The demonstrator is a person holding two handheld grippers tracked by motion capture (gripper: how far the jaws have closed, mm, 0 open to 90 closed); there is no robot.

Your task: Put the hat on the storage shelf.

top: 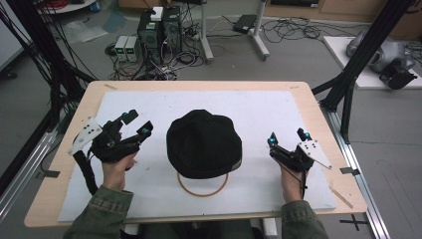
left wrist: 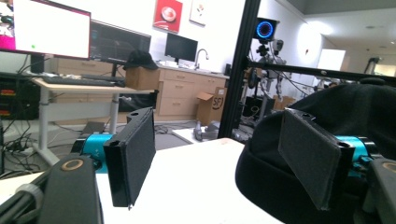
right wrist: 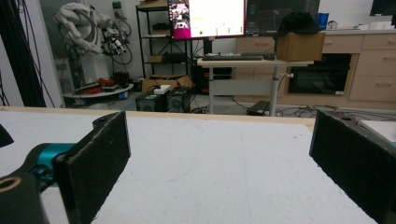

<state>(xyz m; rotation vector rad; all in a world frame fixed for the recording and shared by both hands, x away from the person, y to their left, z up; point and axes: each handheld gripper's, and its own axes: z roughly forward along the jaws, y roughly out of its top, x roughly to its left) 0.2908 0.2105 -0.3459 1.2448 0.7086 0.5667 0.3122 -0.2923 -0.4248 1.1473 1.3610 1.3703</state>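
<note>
Hat (top: pixel 204 143) on ring (top: pixel 203 191), between claws.

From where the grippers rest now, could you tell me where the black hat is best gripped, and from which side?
Probably at its left brim edge, coming in from the left with the left gripper. The black hat sits crown up on a wooden ring, a soft dome too wide for the jaws. The left gripper view shows its folded band right beside the open jaws, thin enough to pinch.

Your left gripper (top: pixel 138 122) sits low with jaws spread wide — the right gripper (top: pixel 287 138) too, jaws apart, both forearms coming in level from your side.
</note>
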